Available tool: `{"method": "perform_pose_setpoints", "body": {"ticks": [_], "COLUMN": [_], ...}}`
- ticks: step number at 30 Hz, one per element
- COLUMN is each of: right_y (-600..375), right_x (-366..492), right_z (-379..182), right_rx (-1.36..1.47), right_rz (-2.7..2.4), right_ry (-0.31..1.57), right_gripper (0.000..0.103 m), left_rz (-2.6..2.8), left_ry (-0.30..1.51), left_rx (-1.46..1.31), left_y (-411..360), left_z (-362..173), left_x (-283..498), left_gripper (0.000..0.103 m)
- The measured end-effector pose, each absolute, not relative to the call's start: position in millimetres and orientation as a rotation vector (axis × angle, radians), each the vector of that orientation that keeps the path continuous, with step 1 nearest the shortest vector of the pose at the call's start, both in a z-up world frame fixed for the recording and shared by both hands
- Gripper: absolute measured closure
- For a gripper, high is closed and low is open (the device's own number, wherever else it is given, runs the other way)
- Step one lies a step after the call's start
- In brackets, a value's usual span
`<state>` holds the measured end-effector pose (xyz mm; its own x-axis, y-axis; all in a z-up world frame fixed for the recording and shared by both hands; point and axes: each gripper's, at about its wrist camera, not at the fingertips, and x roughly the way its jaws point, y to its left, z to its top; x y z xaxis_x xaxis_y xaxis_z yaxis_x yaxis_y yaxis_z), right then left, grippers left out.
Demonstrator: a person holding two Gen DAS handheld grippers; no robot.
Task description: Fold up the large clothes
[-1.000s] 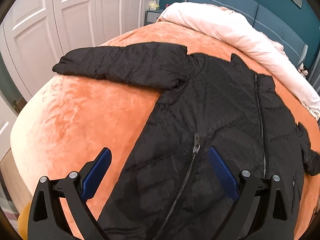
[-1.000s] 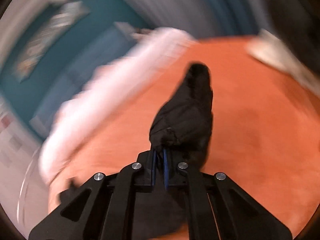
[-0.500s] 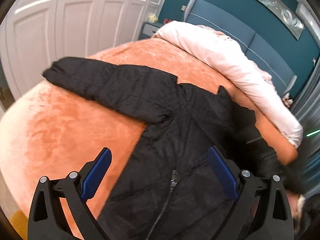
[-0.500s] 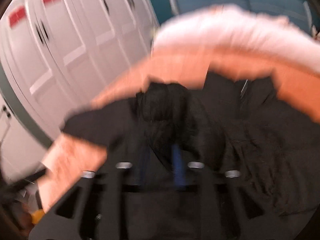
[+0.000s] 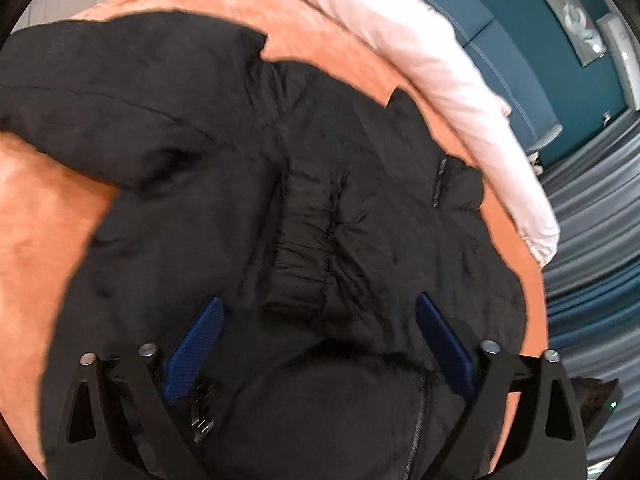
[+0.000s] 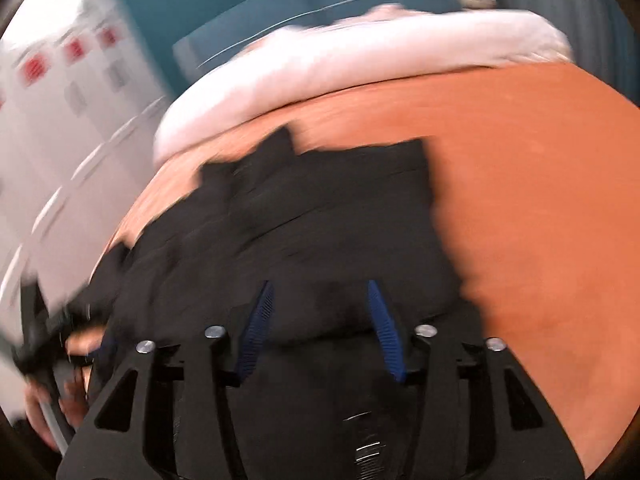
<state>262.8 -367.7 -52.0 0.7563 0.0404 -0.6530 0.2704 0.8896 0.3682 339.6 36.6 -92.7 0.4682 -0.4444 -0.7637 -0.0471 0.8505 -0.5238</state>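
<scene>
So the black jacket (image 5: 224, 208) is spread out on the bed (image 5: 36, 224), which has an orange cover, and it takes up most of the left wrist view. One sleeve (image 5: 100, 92) sticks out flat toward the left side of that view. The other sleeve (image 5: 308, 240) is folded in and lies across the middle of the jacket's body, cuff end pointing back at the camera. There's a bit of zipper (image 5: 440, 184) showing near the collar on the far side.

Left tool (image 5: 318, 344) is wide open, blue pads (image 5: 196, 344) well apart, just hanging over the jacket with nothing between them.

Right tool (image 6: 320, 328) has its fingers spread too, nothing pinched, and it sits low over the jacket (image 6: 320, 216). That view is pretty smeared, so whether the pads actually touch the fabric I can't tell.

Beyond the jacket a rolled-up pale pink duvet (image 5: 440, 64) lies along the far edge of the bed, against a teal headboard (image 5: 516, 52). White wardrobe doors (image 6: 60, 140) show in the right wrist view.
</scene>
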Motion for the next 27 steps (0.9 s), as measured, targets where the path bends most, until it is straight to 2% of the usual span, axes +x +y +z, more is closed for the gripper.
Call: {"method": "perform_pose_setpoints", "body": {"ticks": [1,2,3,4,5,10,11,12,14,19,22,25,26,27], "right_y": [-382,-391,-392,-390,-385,-372,-376,-376,-386,-379,-383,-378,-373,-364], "right_x": [267,272,279,284,292,322,334,343,345,332,342,337,331,318], "right_z": [-51,-48,-44,-42,-38,-55,-74,-99,-129,-97,-131,-110,-104,-96], "right_rx": [0.479,0.471,0.454,0.439,0.413,0.353,0.330,0.328,0.409,0.389,0.379,0.335,0.334,0.335], "right_rz": [-0.152,-0.156,-0.152,-0.148,-0.141,-0.151,-0.190,-0.211,-0.183,-0.216,-0.220,-0.292,-0.288,-0.270], "right_ry": [0.705,0.711,0.706,0.693,0.678,0.695,0.758,0.815,0.866,0.761,0.876,0.878,0.872,0.860], "right_gripper": [0.077,0.093,0.097,0.097,0.098,0.098,0.098,0.103,0.103,0.101,0.103,0.103,0.098,0.098], "left_rz": [-0.246,-0.230,-0.231,-0.234,-0.224,-0.158,-0.153,-0.149,-0.152,-0.127,-0.129,-0.131,-0.144,-0.158], "left_ry": [1.059,1.040,1.024,0.999,0.983,0.961,0.978,0.995,0.984,0.970,0.960,0.959,0.956,0.950], "left_rx": [-0.504,-0.450,-0.419,-0.356,-0.309,-0.065,-0.049,-0.043,-0.053,-0.039,-0.040,-0.113,-0.165,-0.222], "left_y": [32,24,20,12,8,-18,-19,-19,-19,-23,-23,-7,4,20], "left_z": [-94,-92,-89,-82,-77,-81,-89,-98,-110,-118,-120,-106,-100,-94], "left_x": [342,347,351,357,361,394,399,404,405,411,411,396,389,379], "left_gripper": [0.024,0.029,0.033,0.040,0.042,0.045,0.044,0.043,0.036,0.035,0.032,0.033,0.033,0.033]}}
